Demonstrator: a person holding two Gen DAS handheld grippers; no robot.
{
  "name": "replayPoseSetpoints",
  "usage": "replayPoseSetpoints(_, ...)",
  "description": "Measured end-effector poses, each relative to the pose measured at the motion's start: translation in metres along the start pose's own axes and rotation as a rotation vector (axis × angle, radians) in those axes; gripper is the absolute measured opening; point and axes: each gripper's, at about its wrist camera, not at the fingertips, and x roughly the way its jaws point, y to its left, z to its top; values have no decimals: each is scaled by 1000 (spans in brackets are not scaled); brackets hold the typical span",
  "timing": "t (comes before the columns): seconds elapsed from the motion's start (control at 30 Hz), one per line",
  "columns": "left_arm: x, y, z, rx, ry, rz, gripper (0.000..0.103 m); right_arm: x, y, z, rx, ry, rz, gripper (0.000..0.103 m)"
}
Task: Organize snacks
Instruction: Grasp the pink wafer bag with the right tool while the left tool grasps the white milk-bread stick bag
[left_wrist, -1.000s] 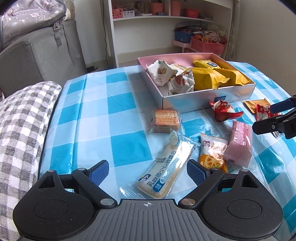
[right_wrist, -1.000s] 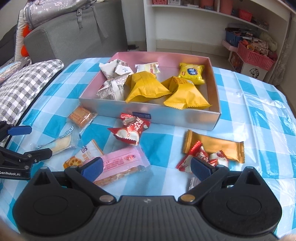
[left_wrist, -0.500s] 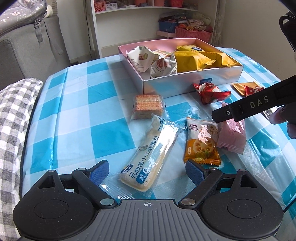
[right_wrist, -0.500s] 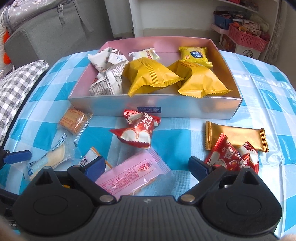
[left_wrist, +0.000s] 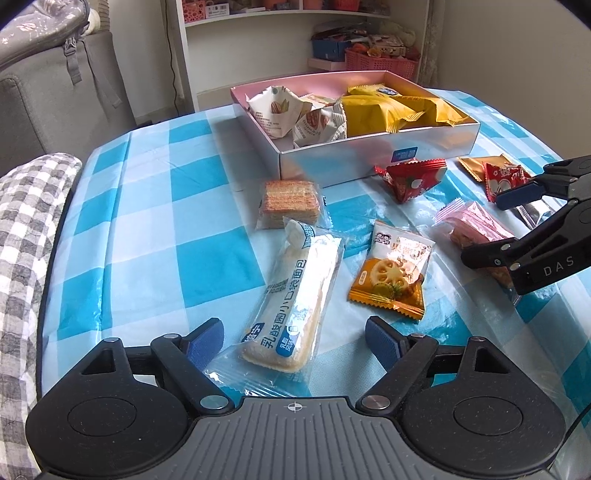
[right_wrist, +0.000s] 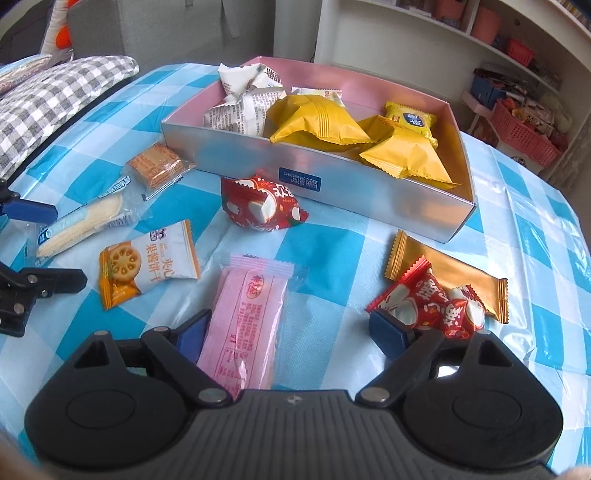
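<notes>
Jaws on both tools are narrowing from the wider spread they had a second ago, which tells me I am committing to two picks at once. My left tool stands apart but closing, its blue pads either side of the near end of the long white bread pack; neither pad presses the wrapper yet, though the left pad sits just beside its clear edge. My right tool has dropped lower over the surface than it was a moment ago and is closing too, with the pink wafer bar lying between its fingers, nearer the left pad. The right pad sits just beside the red candy packet, which I judge could get nudged as the gap shrinks.

Outward from the tools, the orange biscuit packet, the cracker stack, a second red packet and the gold bar lie loose on the blue checked surface. Beyond them the pink box already holds white and yellow packets, with free room along its right side. I judge the sorting roughly half done, with seven loose snacks left to go in.
</notes>
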Motion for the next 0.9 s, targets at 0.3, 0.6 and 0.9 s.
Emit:
replayPoseSetpoints(0.3,-1,-6,3,-6,-8,-6,64,-4,5,1,-32,3,31,72)
replayPoseSetpoints(0.6,-2,-5,7,-53,-4,7,42,-8,7,1,-28,15,34,49)
replayPoseSetpoints(0.9,-4,-3,11,-107,-2,15,29,-11,7,4,-34,8,33,30)
